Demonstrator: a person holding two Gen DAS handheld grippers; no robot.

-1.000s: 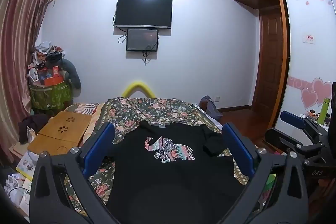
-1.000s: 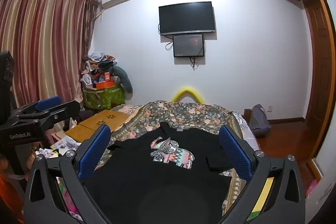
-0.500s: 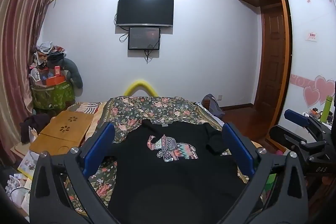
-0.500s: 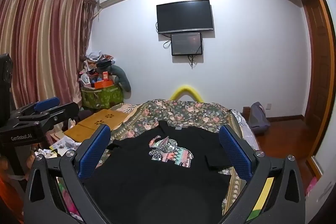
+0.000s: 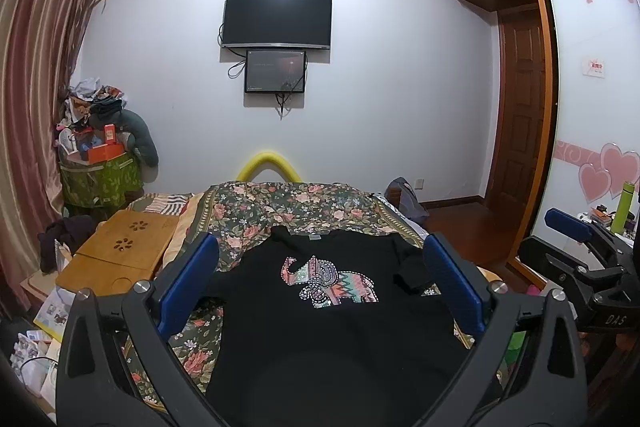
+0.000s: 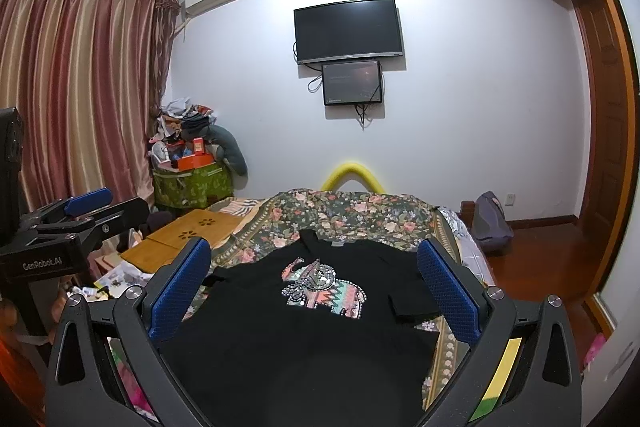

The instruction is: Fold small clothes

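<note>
Both wrist views have tilted slightly upward since the earlier frames; the shirt has not moved.
Black elephant-print shirt (image 5: 320, 311) lies flat on the floral bedspread (image 5: 288, 203); left gripper (image 5: 320, 279) and right gripper (image 6: 314, 279) hover above it, released and empty.

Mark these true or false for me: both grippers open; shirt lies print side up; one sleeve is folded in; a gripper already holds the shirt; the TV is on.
1. Both grippers, left gripper and right gripper, are open. True.
2. The shirt lies print side up. True: the elephant shows.
3. One sleeve is folded in. True.
4. A gripper holds the shirt. False: both are above it, holding nothing.
5. The TV is on. False: its screen is dark.
</note>
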